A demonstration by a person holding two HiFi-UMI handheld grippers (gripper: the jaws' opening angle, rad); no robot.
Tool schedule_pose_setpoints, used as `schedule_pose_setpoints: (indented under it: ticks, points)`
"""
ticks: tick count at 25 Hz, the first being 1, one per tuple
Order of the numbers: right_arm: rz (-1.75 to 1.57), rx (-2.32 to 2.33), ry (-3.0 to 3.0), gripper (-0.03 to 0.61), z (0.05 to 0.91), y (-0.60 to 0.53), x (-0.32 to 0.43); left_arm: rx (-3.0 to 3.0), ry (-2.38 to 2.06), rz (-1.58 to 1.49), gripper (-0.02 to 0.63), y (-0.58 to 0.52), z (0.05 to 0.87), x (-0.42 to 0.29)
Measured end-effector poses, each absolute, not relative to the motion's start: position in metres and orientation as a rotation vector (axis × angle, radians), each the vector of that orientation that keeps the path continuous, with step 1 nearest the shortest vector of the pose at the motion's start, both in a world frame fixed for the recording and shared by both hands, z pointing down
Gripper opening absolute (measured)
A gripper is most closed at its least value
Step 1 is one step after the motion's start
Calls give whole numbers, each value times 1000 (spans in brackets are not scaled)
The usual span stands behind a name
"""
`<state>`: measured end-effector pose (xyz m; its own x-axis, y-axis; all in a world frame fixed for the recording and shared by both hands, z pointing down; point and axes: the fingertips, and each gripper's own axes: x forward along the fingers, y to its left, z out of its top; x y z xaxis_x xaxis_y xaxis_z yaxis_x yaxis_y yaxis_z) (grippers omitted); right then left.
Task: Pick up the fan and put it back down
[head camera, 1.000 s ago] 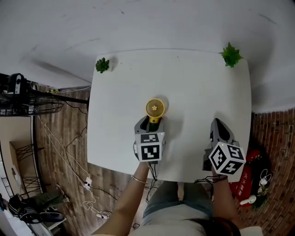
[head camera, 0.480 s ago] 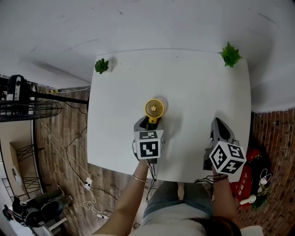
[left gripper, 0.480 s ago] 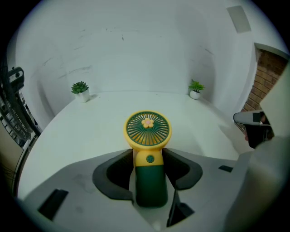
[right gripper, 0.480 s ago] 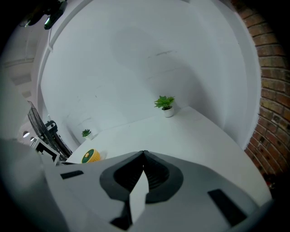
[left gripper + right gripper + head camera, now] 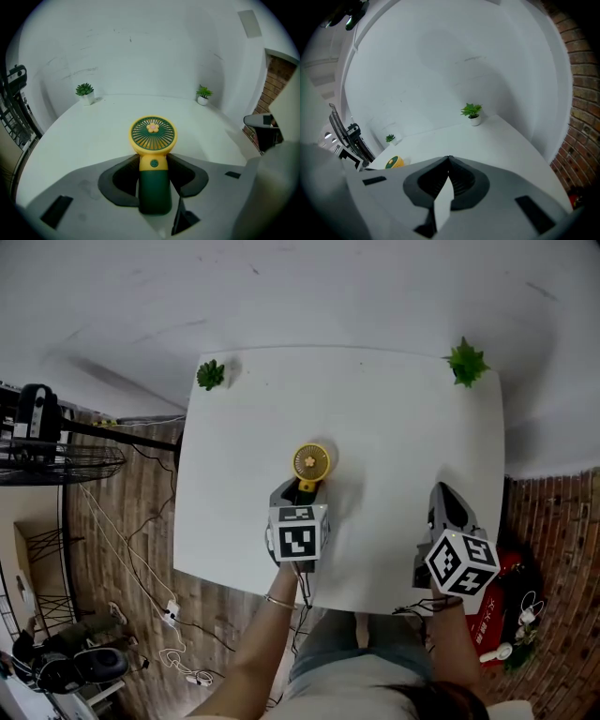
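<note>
A small hand fan [image 5: 310,463] with a yellow head and dark green handle stands upright near the middle of the white table [image 5: 403,418]. My left gripper [image 5: 302,489] is at its near side, with the handle [image 5: 153,187] between the jaws. The jaws have just been closing, and both dark pads [image 5: 125,174] now touch the handle's sides just under the yellow neck. My right gripper [image 5: 447,500] hovers over the table's near right part, shut with nothing in it. In the right gripper view its jaws [image 5: 449,160] meet at the tip and the fan [image 5: 394,162] shows far left.
Two small potted plants stand at the table's far corners, one left [image 5: 210,374] and one right [image 5: 466,361]. A black wire rack [image 5: 56,442] stands left of the table. Cables lie on the wooden floor, and a red object [image 5: 492,601] sits by the brick wall on the right.
The left jaws have drawn in against the fan's handle. The fan still stands in the same spot and the right gripper has stayed put.
</note>
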<state>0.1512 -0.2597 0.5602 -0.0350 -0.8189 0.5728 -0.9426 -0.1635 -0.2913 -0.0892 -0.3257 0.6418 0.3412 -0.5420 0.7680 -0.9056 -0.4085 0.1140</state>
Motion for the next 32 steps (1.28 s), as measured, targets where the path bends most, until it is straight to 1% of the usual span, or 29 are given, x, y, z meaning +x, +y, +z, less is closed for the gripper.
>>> schedule_pose_setpoints:
  ticks: [6, 15, 26, 32]
  points:
    - [947, 2038, -1909, 0, 553, -261, 155, 2083, -1303, 821, 178, -331, 627, -90]
    - [877, 2045, -1976, 0, 522, -267, 153, 2131, -1385, 725, 178, -339, 581, -87]
    - [659, 2125, -2126, 0, 427, -280, 160, 2276, -1573, 519, 178, -346, 470, -83]
    - [437, 2167, -2201, 0, 359, -284, 161, 2393, -1699, 344, 178, -350, 395, -82]
